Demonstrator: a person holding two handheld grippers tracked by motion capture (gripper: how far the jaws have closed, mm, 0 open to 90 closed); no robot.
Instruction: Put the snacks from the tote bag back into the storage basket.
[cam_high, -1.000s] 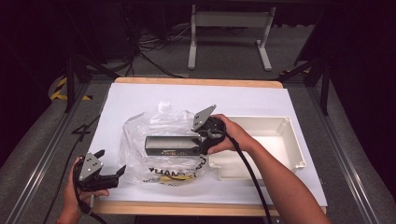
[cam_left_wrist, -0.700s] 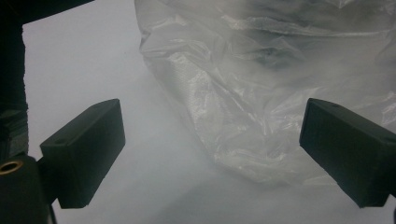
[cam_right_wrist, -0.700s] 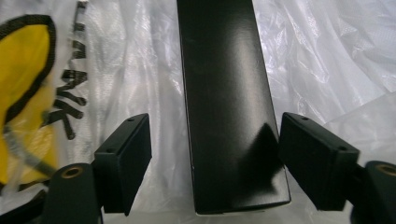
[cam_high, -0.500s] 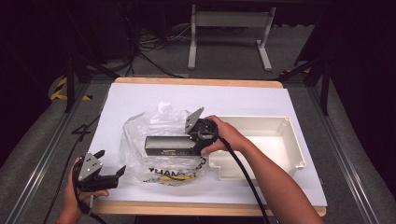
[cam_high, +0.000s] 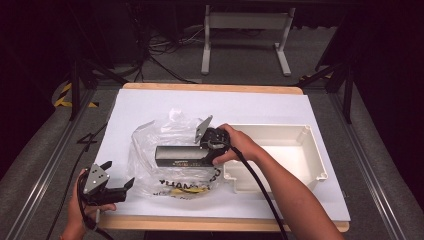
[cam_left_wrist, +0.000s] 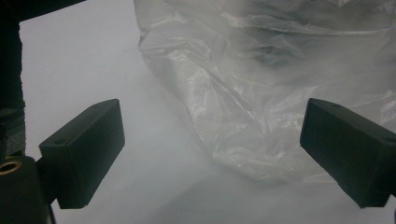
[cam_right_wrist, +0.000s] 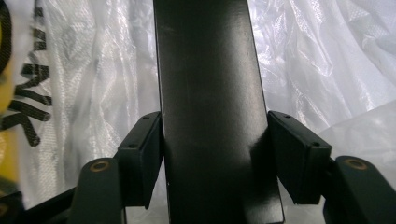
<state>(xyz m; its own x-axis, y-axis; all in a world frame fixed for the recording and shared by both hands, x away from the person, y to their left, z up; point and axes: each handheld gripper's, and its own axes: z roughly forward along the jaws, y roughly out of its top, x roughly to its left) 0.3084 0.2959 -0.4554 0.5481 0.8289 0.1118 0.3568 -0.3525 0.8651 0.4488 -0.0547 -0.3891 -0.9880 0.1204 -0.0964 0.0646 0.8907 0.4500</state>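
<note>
Right hand-held gripper (cam_right_wrist: 212, 154) clamps the long black box (cam_high: 180, 155) above the plastic bag (cam_high: 167, 145); left hand-held gripper (cam_left_wrist: 212, 154) wide, idle. Next, likely: carry box to white tray (cam_high: 300, 175) alongside.

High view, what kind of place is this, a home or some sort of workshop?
Probably a lab or recording room, not a home: a white-covered table under dark surroundings, loose cables on the grey floor, a metal stand behind, and yellow-black hazard tape at the left.
</note>
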